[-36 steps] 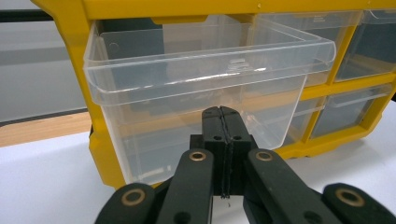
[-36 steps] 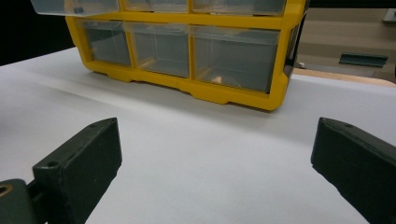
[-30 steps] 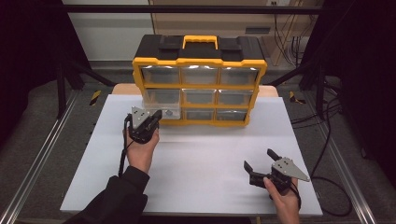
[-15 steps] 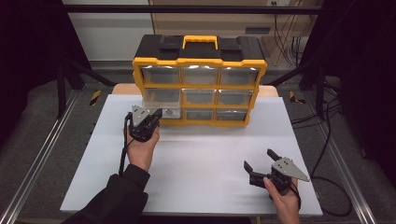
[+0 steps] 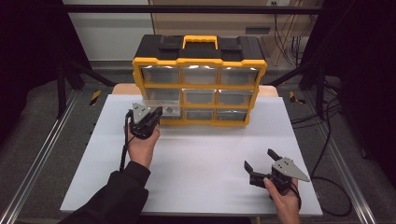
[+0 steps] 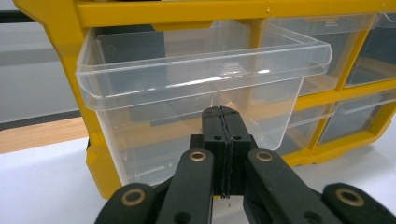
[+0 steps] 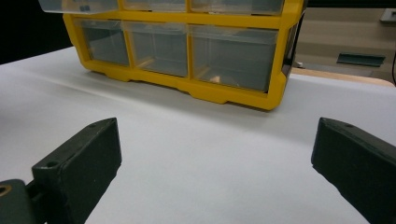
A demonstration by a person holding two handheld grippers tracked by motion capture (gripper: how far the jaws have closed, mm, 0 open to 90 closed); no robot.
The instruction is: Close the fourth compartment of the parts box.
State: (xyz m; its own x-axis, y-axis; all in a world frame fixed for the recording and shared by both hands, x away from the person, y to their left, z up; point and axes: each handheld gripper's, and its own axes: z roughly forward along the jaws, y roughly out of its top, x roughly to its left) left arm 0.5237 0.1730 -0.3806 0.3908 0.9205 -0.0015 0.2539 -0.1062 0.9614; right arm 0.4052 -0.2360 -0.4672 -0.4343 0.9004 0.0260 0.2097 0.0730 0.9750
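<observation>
Clear drawer further out, left claw clamped

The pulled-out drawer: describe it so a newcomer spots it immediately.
On the white table stands a yellow-framed organiser with nine clear drawers. Find the middle row's left end, by the left gripper. That clear drawer alone juts forward; its neighbours sit flush.

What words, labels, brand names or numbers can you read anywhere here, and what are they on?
None can be read.
Yellow organizer: no legible brand or label on its frame or black lid.
Clear drawer, pulled partly out: faint moulded marks on the plastic, too small and blurred to read.
Left gripper and right gripper: no markings visible.
</observation>
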